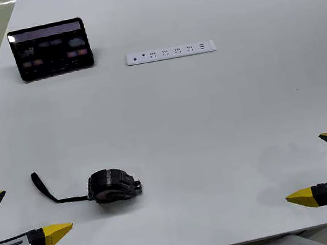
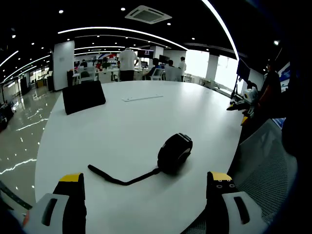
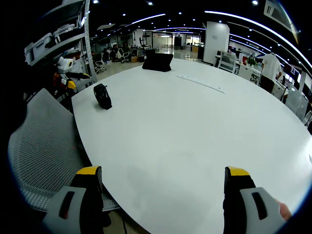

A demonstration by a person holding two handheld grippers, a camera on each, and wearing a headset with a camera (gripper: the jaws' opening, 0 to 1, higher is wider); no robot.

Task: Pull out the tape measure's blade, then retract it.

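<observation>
**Jaws spread at the near edge, nothing held**

Nearest to us, the left gripper (image 1: 25, 215) and the right gripper (image 1: 315, 166) sit at the two lower corners of the head view. Each has grey jaws with yellow tips, spread wide and released. Part of each gripper is cut off by the frame.

On the white surface (image 1: 213, 120), near the left gripper and apart from it, lies the black, rounded tape measure (image 1: 112, 186). It is well apart from the right gripper. In the head view its long axis runs left to right. A thin black strap (image 1: 46, 189) leaves its left end, runs flat toward the left gripper, then bends away from us. We see a small projection at the case's right end, but it is too small for us to tell whether it is the blade's hook. We see no blade drawn out.

In the left gripper view the case (image 2: 175, 152) looks dark and smooth, with the strap (image 2: 117, 178) curving between the jaws. In the right gripper view it (image 3: 102, 95) is a small dark shape near the far left rim of the surface.

Farther back stand a dark propped tablet (image 1: 51, 49), its screen blurred, and a flat white power strip (image 1: 170, 52).
</observation>
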